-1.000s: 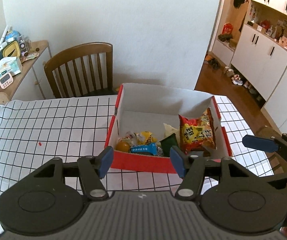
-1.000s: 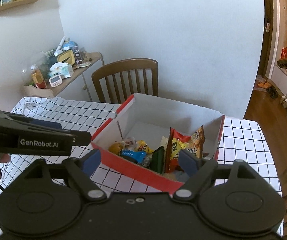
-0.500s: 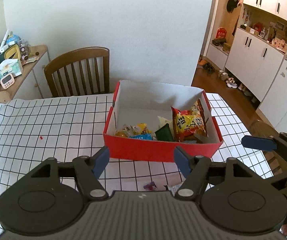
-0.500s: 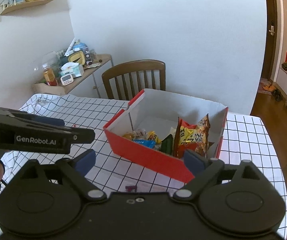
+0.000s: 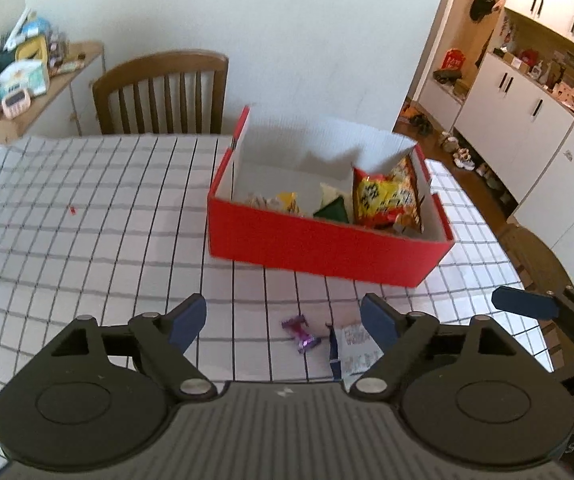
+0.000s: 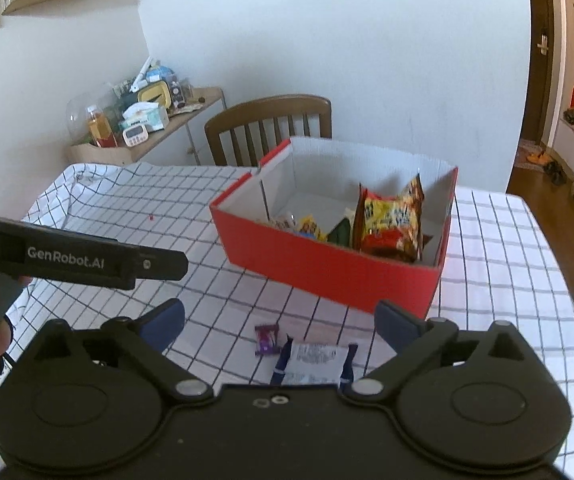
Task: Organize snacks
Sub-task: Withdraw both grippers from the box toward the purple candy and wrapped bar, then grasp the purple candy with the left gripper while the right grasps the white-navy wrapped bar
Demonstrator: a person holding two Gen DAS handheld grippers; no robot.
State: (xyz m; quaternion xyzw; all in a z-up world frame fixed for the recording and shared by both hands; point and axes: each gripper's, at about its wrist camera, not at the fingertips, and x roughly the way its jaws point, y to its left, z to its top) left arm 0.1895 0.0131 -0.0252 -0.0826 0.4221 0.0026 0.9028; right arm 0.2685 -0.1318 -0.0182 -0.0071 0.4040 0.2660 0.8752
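A red cardboard box (image 5: 327, 244) (image 6: 327, 268) with white inner walls stands on the checked tablecloth. It holds several snacks, among them a tall yellow-red chip bag (image 5: 387, 196) (image 6: 391, 216) and a dark green packet (image 5: 333, 212). On the cloth in front of the box lie a small purple candy (image 5: 301, 332) (image 6: 267, 338) and a white sachet with blue ends (image 5: 355, 350) (image 6: 313, 362). My left gripper (image 5: 283, 318) is open and empty above the candy. My right gripper (image 6: 281, 324) is open and empty above the sachet.
A wooden chair (image 5: 163, 92) stands behind the table. A side shelf (image 5: 27, 92) with clutter is at the far left. White cabinets (image 5: 527, 120) line the right. The table's right edge (image 6: 567, 280) drops to the wooden floor.
Both grippers have pulled back and risen away from the box. The purple candy and the white sachet on the cloth have come into view.
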